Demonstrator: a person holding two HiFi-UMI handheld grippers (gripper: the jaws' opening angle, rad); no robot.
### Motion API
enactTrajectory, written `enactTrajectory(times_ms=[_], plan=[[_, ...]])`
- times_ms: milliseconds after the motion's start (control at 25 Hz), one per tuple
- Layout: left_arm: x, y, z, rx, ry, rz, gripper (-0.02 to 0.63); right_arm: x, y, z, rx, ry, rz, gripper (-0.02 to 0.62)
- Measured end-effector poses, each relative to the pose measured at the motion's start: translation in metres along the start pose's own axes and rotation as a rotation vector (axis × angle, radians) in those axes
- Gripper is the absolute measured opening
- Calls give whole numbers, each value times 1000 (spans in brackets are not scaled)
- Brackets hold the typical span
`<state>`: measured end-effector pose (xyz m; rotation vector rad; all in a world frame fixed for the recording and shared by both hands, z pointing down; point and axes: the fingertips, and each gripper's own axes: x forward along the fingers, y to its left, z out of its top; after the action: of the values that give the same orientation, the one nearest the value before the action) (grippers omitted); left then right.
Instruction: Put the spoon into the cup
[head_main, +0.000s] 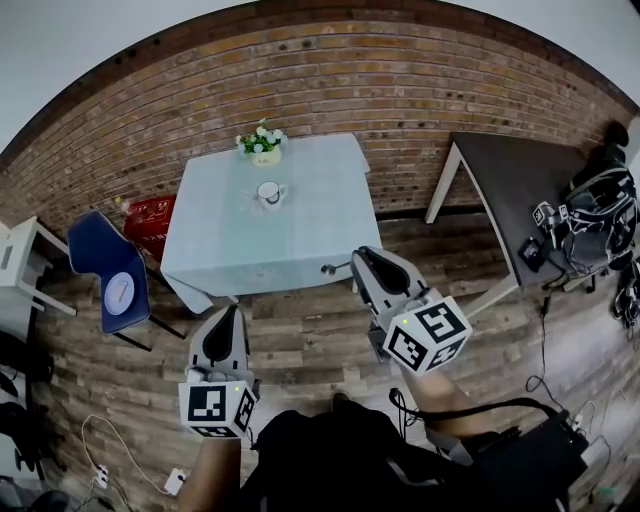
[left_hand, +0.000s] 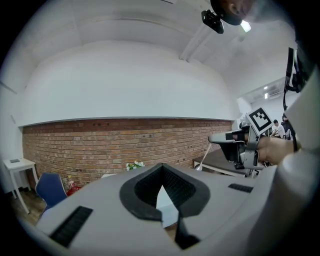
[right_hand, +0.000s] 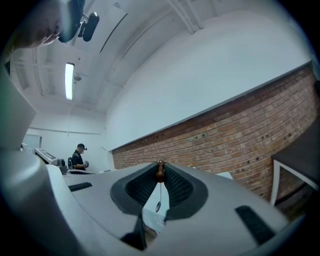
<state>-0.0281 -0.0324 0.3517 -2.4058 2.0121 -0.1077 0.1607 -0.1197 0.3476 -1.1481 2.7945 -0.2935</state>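
Observation:
The white cup (head_main: 270, 193) stands on a table with a pale blue cloth (head_main: 300, 250), far ahead of both grippers. Behind it is a small pot of white flowers (head_main: 263, 143). My right gripper (head_main: 358, 256) is shut on the spoon (head_main: 332, 268), which sticks out to the left of its tip. In the right gripper view the spoon (right_hand: 159, 192) hangs between the pads, brown handle end up and bowl down. My left gripper (head_main: 233, 311) is over the wooden floor, short of the table, shut with nothing in it; its jaws meet at the tip (left_hand: 161, 166).
A blue chair (head_main: 112, 272) and a red crate (head_main: 150, 215) stand left of the table. A dark table (head_main: 520, 185) with gear on it is at the right, cables trail on the floor, and a person (right_hand: 78, 156) stands far off.

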Motion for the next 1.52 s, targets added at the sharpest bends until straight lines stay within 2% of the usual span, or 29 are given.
enactTrajectory(times_ms=[160,320,640,1160,1520], plan=[[7,11,-2,4,6,-8,11,20,-1,-2,-1,12,5,52],[22,35,-9,-30,2,1,9,46,-2,-4,-12,12,-3,52],[64,80,-11,-43,-25,-37,9,98,-3,-5,-30,29,-35,52],[121,160,-9,-85,-56,-66,9,176,-1,-3,-51,36,-102,52],[150,208,-13,-96,-31,-107,9,224,-2,0,-52,22,-179,52]])
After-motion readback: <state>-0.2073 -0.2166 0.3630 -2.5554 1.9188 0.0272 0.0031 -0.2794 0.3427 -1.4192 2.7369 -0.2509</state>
